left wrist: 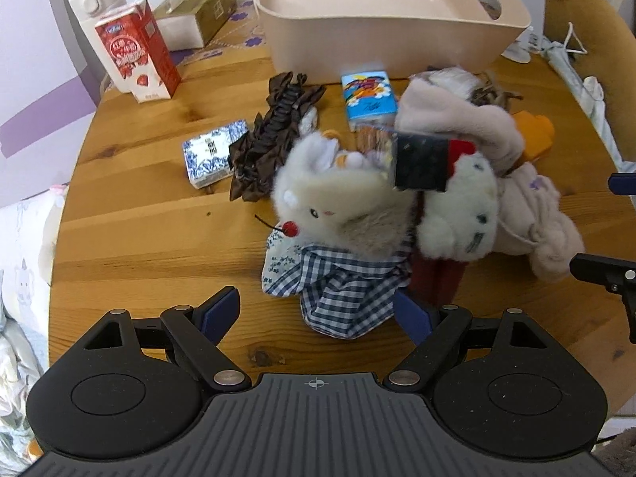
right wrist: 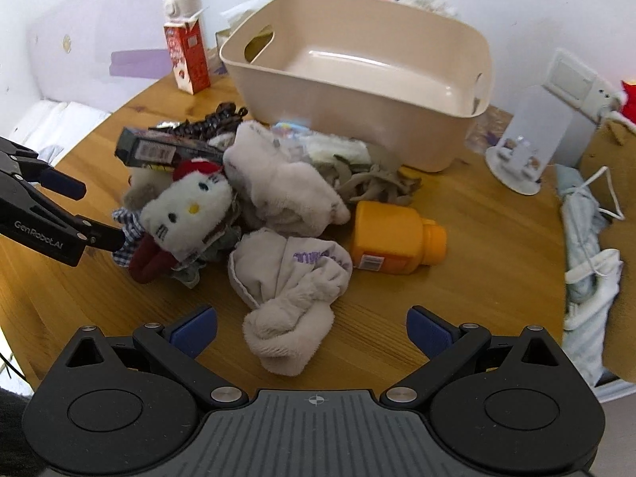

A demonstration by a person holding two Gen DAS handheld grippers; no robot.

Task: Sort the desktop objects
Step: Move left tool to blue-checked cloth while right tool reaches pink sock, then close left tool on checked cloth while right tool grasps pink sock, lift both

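At lower centre of both wrist frames, left gripper [left wrist: 318, 314] and right gripper [right wrist: 312, 328] are hanging wide open, empty, facing the plush pile [right wrist: 278, 187]; best closing squarely on one toy, then lifting toward beige bin [right wrist: 397, 127] at upper centre.

Soft, even daylight, faint shadows, strong fisheye bending at edges, slight blur on the plush pile [left wrist: 357, 198].

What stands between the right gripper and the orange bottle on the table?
Nothing visible. The right gripper is open, with a beige plush toy directly ahead of it; the orange bottle lies further ahead to the right, with only bare table on that line.
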